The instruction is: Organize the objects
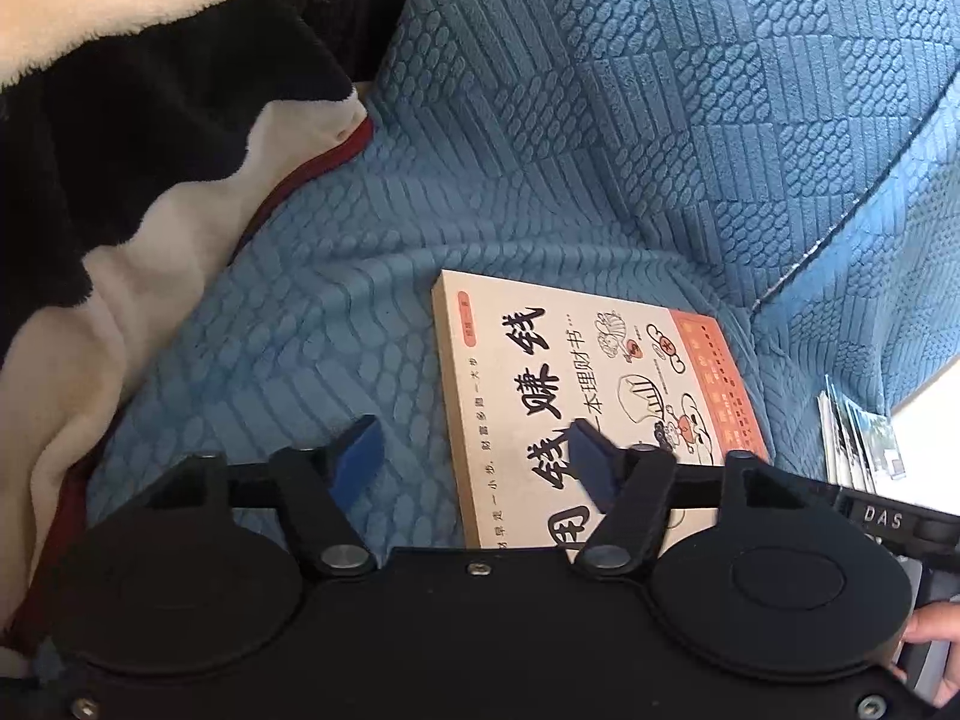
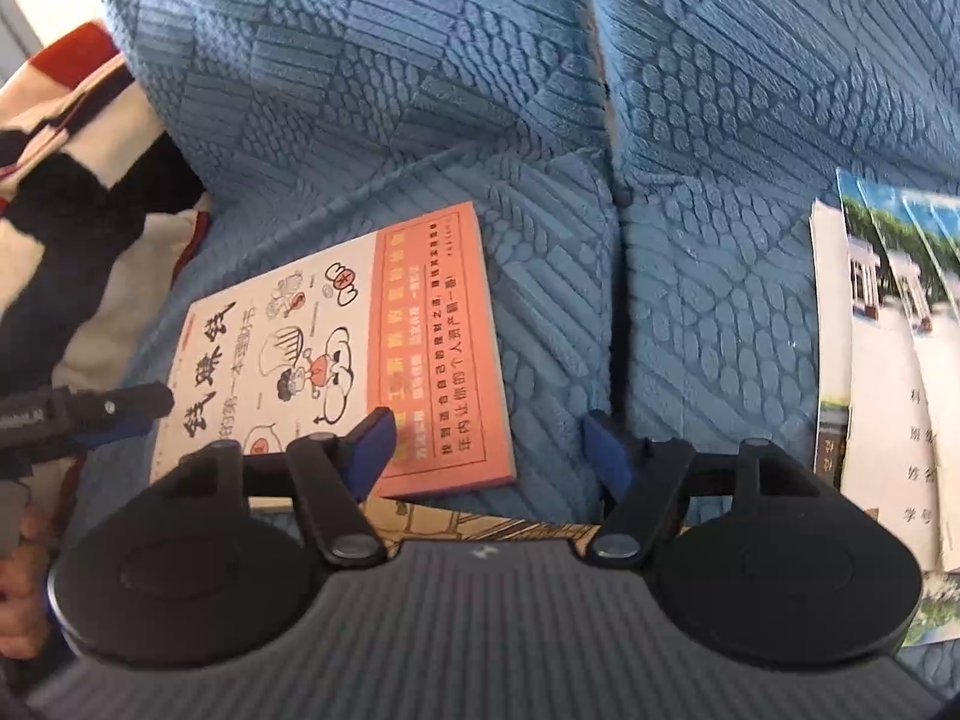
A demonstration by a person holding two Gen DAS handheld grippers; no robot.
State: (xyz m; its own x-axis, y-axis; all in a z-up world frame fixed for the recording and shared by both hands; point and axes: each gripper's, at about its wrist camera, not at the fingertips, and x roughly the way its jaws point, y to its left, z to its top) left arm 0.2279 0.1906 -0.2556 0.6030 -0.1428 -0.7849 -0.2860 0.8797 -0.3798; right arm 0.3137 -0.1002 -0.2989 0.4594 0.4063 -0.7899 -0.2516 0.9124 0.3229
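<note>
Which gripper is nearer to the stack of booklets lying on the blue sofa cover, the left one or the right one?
Right. The right gripper is at the right edge of the book, just left of the booklets. The left gripper straddles the book's far left edge.

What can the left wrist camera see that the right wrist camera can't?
Only the left wrist view shows the left claw from behind, spread over the book's left edge.

Only the right wrist view shows the right claw, spread over the book's orange corner, and another illustrated book lying under it.

Both show the cartoon book on the blue sofa cover, the fluffy black and cream blanket, and the stack of booklets to the right.
</note>
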